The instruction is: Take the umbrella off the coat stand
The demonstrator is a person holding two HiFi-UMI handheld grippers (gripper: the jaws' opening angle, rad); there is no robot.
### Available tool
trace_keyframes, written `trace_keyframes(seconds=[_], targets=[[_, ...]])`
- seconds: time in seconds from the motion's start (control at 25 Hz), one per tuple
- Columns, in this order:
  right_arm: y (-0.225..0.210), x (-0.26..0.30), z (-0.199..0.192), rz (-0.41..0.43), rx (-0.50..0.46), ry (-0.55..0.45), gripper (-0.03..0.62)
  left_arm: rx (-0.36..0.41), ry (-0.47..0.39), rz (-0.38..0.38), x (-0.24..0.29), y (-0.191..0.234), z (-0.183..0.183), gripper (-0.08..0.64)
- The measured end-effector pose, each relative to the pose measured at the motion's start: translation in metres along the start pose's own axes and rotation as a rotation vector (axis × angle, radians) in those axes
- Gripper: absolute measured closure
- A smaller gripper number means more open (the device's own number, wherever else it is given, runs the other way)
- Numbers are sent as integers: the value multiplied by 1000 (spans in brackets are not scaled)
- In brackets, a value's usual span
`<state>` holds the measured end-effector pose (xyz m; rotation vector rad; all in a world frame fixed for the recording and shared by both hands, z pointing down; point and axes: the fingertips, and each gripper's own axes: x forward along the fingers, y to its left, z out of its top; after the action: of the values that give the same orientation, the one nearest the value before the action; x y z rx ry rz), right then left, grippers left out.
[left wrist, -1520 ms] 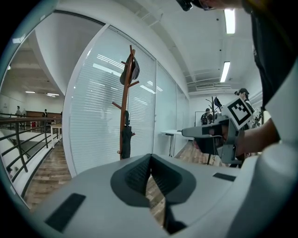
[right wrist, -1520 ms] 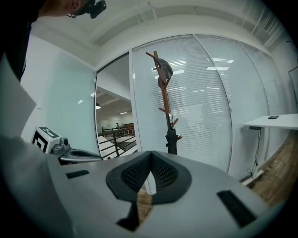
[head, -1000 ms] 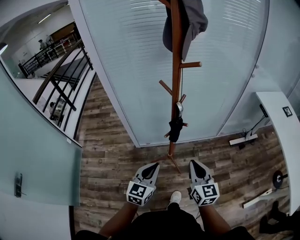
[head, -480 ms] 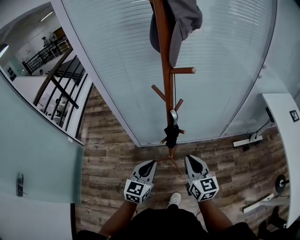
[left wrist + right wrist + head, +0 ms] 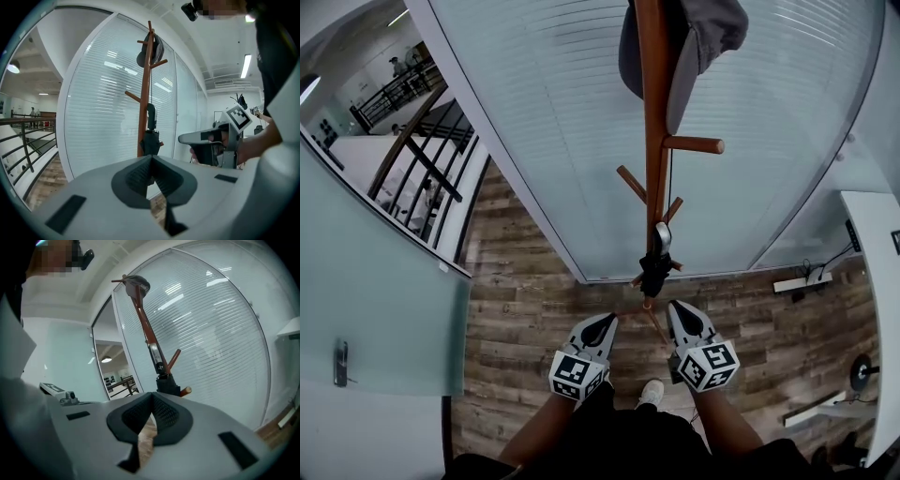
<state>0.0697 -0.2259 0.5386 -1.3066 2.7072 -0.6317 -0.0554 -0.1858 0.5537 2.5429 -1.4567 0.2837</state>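
The only print we can make out is the black-and-white square marker pattern on the cube of each gripper. It carries no words. In the right gripper view a small pale mark sits on the umbrella's handle [image 5: 156, 355], too small for us to read.

The umbrella [image 5: 653, 273] is a compact folding one. Its black canopy is bundled tight into a short, dark roll, and a grey handle with a glossy sheen stands above it. It hangs upright against the pole of the wooden coat stand [image 5: 652, 112], low down among the short lower pegs. A thin cord runs up from its handle to a longer peg higher on the pole. A grey garment [image 5: 705, 36] hangs at the top of the stand, well above the umbrella. The stand is on the wooden floor [image 5: 516, 309], just in front of a glass wall with blinds [image 5: 562, 141].

We see the left gripper [image 5: 606, 321] with its jaws pressed together and nothing between them. The right gripper [image 5: 676, 307] is also closed tight and empty. Both point toward the stand from the near side, one on each side of its foot. The umbrella is farther off between them, touching neither.
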Motion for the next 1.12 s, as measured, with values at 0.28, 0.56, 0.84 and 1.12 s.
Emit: trace_keyframes(seconds=[0.28,0.56,0.84,1.12], targets=[[0,26,-6,-18,-58,-10,586,-10,-26,-111,10,9,12,546],[0,47,-16,-67,-182,19,444,-7,-25,-123,24,38,18,546],[-25,70,-44,-119,-129,71,261,-22,-10,-114,24,52,13,546],[-40,103,-51,-146,-92,88,247,-23,7,-101,20,64,9,546]])
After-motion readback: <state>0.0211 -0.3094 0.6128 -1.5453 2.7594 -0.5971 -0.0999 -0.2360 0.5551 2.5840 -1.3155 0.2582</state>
